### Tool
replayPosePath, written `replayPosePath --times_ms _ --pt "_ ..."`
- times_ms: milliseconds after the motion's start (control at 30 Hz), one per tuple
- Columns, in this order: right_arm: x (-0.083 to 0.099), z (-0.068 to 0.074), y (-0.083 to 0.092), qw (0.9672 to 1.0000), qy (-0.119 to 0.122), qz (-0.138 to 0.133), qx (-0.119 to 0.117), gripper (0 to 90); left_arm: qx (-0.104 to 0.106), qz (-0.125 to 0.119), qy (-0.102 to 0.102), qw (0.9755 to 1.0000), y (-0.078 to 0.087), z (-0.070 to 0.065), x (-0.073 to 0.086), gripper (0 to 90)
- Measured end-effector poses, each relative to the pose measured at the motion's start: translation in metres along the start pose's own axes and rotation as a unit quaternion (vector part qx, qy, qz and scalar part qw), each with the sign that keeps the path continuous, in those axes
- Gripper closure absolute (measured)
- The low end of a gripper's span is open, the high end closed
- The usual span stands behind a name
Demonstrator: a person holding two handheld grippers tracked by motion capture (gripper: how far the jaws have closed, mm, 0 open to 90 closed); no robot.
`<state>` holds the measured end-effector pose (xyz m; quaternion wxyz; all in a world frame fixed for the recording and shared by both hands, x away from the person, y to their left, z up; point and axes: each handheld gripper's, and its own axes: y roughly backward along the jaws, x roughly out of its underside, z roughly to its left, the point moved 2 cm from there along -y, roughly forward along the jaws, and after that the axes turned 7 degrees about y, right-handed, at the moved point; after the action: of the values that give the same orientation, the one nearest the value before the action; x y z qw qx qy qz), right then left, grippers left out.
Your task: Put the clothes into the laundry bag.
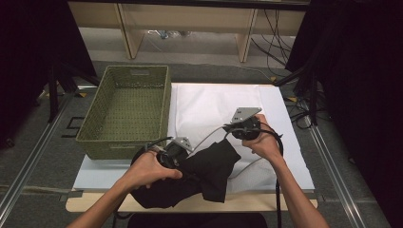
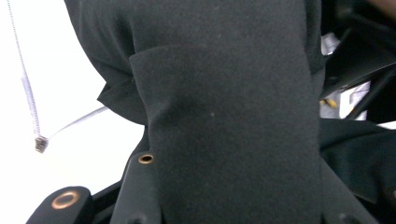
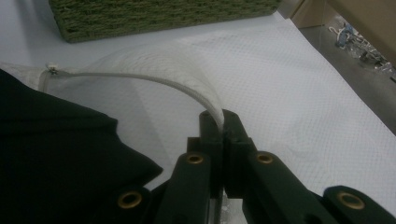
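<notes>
A black garment (image 1: 209,166) lies bunched at the table's front edge, partly on a white mesh bag (image 1: 214,109). My left gripper (image 1: 189,165) is down in the garment, and in the left gripper view the black cloth (image 2: 224,116) fills the gap between the jaws, so it is shut on it. My right gripper (image 1: 236,131) is to the right and a little farther back. Its jaws (image 3: 219,122) are shut on the bag's corded rim (image 3: 154,81), which arches up off the table. The garment (image 3: 56,163) sits left of that rim, near the zipper pull (image 3: 50,70).
A green woven basket (image 1: 126,109) stands at the back left, its wall (image 3: 154,16) close beyond the bag. The mesh bag spreads over a white sheet (image 1: 95,173) that covers the table. Cables trail from both grippers. Metal rails run along both sides.
</notes>
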<state>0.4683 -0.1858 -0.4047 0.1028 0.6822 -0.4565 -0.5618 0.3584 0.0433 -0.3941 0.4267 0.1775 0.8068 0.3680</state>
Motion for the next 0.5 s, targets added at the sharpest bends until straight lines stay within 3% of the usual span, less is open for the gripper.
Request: replayPosePath --times_ms 67,133,233,267,300,333,367,433,467,500 --pt "-0.001 0.000 0.001 1.0000 0.000 -0.003 -0.001 89.7 -0.004 0.003 -0.005 1.0000 -0.003 0.002 -0.005 62.1" --pt "-0.002 0.001 0.002 1.0000 0.001 -0.004 -0.001 89.7 -0.023 0.007 -0.012 0.9996 -0.009 0.000 -0.013 62.0" --pt "-0.002 0.001 0.003 1.0000 0.002 -0.005 -0.001 89.7 -0.015 0.019 -0.015 0.9996 -0.011 0.001 -0.018 61.9" --pt "-0.002 0.001 0.003 1.0000 0.001 -0.005 -0.001 89.7 -0.011 0.020 0.002 0.9997 -0.014 0.000 -0.024 61.9" --pt "-0.002 0.003 0.005 0.9999 -0.016 -0.001 0.000 89.7 -0.012 0.018 0.007 0.9997 -0.016 0.002 -0.028 62.0" --pt "-0.003 0.000 0.004 1.0000 0.004 -0.007 0.001 89.8 -0.015 0.016 0.009 0.9997 -0.017 0.004 -0.031 61.9" --pt "-0.003 0.000 0.004 1.0000 0.004 -0.007 0.001 89.8 -0.015 0.016 0.009 0.9997 -0.017 0.004 -0.031 61.9" --pt "-0.004 0.000 0.008 1.0000 0.001 -0.008 0.002 89.8 -0.029 0.029 0.011 0.9991 -0.021 0.009 -0.038 61.9" --pt "-0.004 0.000 0.008 1.0000 0.001 -0.008 0.002 89.8 -0.046 0.036 0.004 0.9983 -0.023 0.012 -0.041 61.9" --pt "-0.005 0.000 0.010 0.9999 -0.002 -0.009 0.006 89.8 -0.070 0.062 -0.002 0.9956 -0.026 0.018 -0.046 61.7"
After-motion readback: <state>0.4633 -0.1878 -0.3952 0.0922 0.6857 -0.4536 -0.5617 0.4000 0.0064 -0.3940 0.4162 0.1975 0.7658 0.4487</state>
